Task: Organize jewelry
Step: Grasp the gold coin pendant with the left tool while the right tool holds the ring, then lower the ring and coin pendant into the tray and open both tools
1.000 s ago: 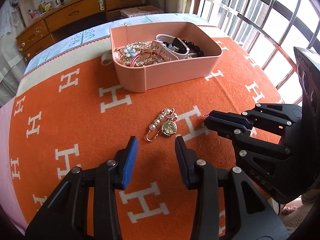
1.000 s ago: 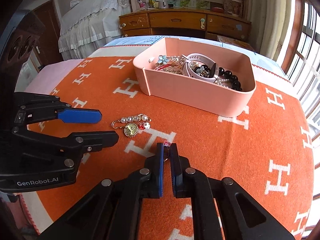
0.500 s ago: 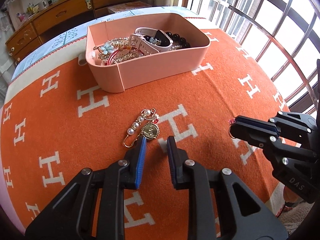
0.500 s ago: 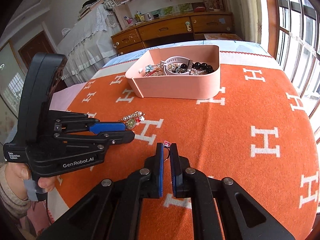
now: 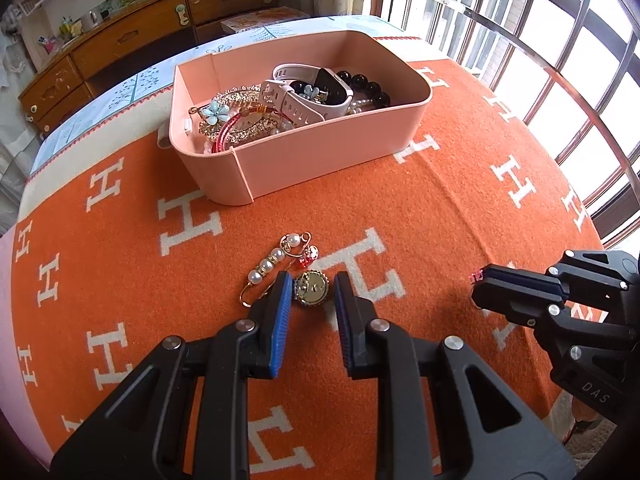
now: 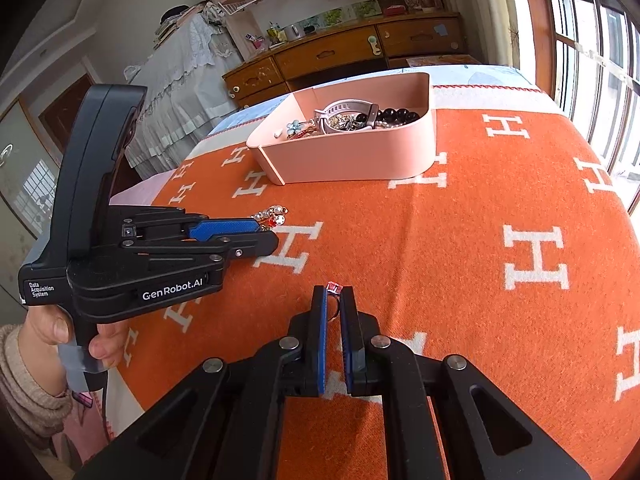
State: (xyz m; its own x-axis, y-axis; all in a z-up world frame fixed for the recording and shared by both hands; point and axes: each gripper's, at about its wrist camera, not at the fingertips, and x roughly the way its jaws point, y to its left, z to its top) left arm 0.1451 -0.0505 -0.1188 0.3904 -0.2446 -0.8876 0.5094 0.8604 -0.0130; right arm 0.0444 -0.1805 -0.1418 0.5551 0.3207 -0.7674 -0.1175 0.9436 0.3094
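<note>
Left tongs (image 5: 308,292) sit narrowly parted around the gold charm (image 5: 311,289) of a pearl brooch (image 5: 280,264) on the orange blanket (image 5: 400,216); right tongs (image 6: 333,300) pinch a pink-stoned ring (image 6: 334,289) tight, near the pink box (image 5: 320,160).

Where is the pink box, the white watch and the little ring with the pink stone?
box (image 5: 320,160), left wrist view, front wall
watch (image 5: 296,100), left wrist view, strap
ring (image 6: 334,289), right wrist view, pink stone
</note>
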